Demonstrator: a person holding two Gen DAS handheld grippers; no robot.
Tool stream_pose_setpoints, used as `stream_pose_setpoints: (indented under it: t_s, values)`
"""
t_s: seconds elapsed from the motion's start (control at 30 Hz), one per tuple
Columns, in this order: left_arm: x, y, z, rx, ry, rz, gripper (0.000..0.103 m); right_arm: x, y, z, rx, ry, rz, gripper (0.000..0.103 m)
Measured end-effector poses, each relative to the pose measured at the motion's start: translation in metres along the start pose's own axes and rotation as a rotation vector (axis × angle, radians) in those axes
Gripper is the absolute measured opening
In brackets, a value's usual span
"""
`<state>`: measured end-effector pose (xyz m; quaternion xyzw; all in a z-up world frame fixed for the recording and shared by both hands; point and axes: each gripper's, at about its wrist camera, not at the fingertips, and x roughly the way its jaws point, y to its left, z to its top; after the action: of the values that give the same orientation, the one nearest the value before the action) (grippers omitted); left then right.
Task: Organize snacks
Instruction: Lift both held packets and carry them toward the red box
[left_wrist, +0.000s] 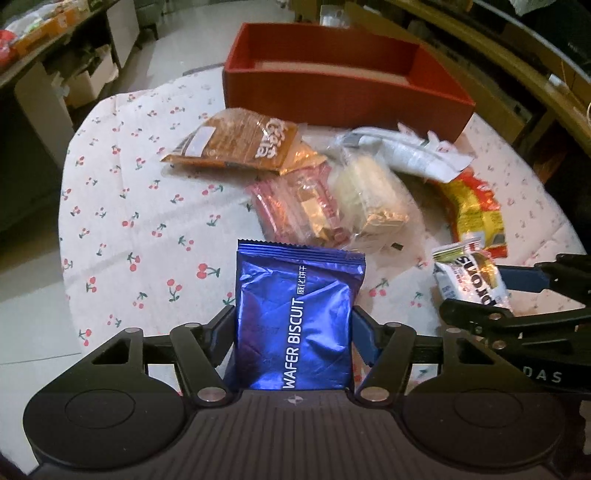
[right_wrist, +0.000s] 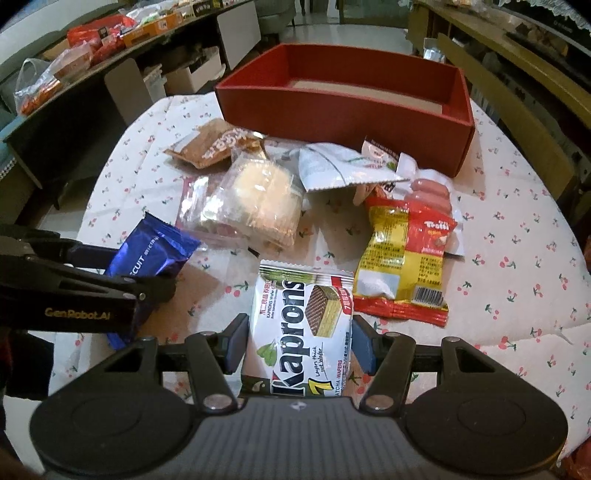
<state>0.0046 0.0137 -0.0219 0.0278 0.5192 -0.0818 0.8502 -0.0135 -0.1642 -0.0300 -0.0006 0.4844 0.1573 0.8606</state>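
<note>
My left gripper (left_wrist: 295, 319) is shut on a blue foil wafer biscuit packet (left_wrist: 295, 317), with a pad pressing each side edge. The packet stands upright above the table. In the right wrist view the same blue packet (right_wrist: 155, 251) shows at the left. My right gripper (right_wrist: 299, 332) is shut on a white Kaprons wafer packet (right_wrist: 299, 325), also seen as the white packet (left_wrist: 469, 277) at the right of the left wrist view. An open red box (left_wrist: 343, 96) (right_wrist: 332, 107) sits at the far side of the table; only a strip of its pale floor shows.
Loose snacks lie between the grippers and the box: a brown packet (right_wrist: 218, 147), a clear pack of pale cakes (right_wrist: 258, 203), a white pouch (right_wrist: 343, 166), sausages (right_wrist: 432, 188) and a yellow-red bag (right_wrist: 406, 258). The cherry-print tablecloth (left_wrist: 129, 206) is bare at the left. Shelves flank the table.
</note>
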Motion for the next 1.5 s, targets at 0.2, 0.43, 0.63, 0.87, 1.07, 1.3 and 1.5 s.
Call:
stream_pose_setpoints:
  t_s: [0.2,0.43,0.63,0.87,1.07,1.3,1.5]
  values:
    - [-0.014,-0.004,0.003,-0.005,-0.036,-0.041,0.070,-0.011,-0.004,0.005,0.024,-0.037,0.007,0.070]
    - [-0.013,-0.011,0.003,0.017,-0.027,-0.065,0.063,-0.012,-0.005,0.005,0.029,-0.034,0.006,0.070]
    - [0.018,-0.013,-0.003,0.048,0.067,-0.011,0.073,-0.008,-0.004,0.002,0.021,-0.011,0.002,0.070]
    - [0.035,-0.022,-0.004,0.064,0.078,0.035,0.088,-0.011,-0.006,0.001,0.030,-0.017,0.007,0.070]
    - [0.027,-0.021,-0.005,0.035,0.067,0.030,0.070,-0.011,-0.008,0.001,0.036,-0.015,0.010,0.070]
    - [0.009,-0.014,-0.003,-0.012,0.028,0.009,0.068,-0.016,-0.007,0.001,0.031,-0.036,0.015,0.070]
    - [-0.013,-0.007,0.000,-0.062,-0.033,-0.030,0.068,-0.024,-0.005,0.003,0.030,-0.068,0.029,0.070]
